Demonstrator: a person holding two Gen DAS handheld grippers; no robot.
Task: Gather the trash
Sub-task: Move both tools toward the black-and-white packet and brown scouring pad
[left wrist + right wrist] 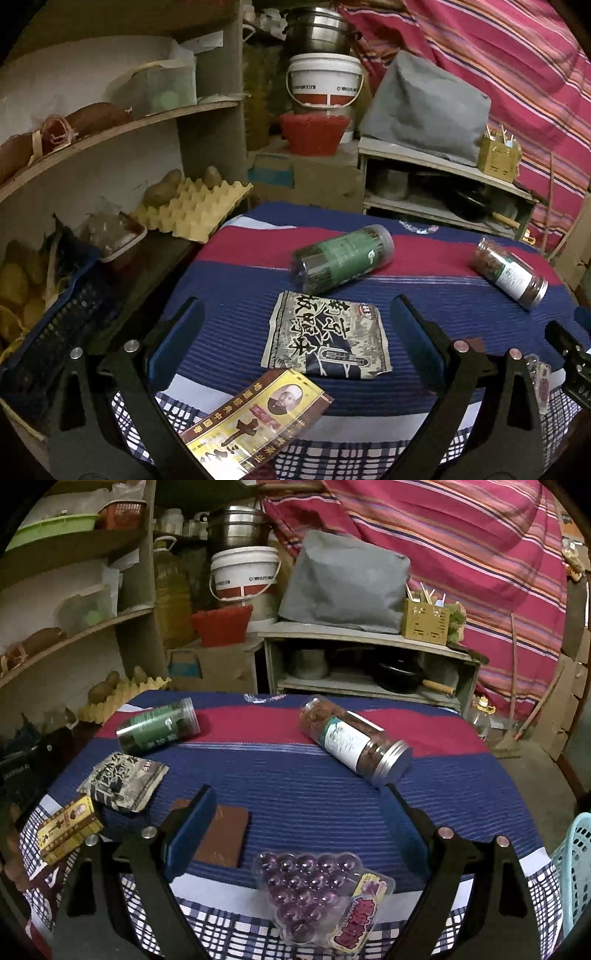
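Yellow packet [255, 417], near edge of tabletop: large character "十" legible beside a portrait; the rest cannot be made out. Black-grey sachet [327, 334], mid-tabletop: big brush characters, unreadable. Jar labels, white bucket [324, 86] print, purple blister card [360, 919]: too blurred.

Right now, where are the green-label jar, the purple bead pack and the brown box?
green-label jar [341, 258], left wrist view, on its green label.
purple bead pack [306, 890], right wrist view, on the beads.
brown box [225, 836], right wrist view, on its top face.
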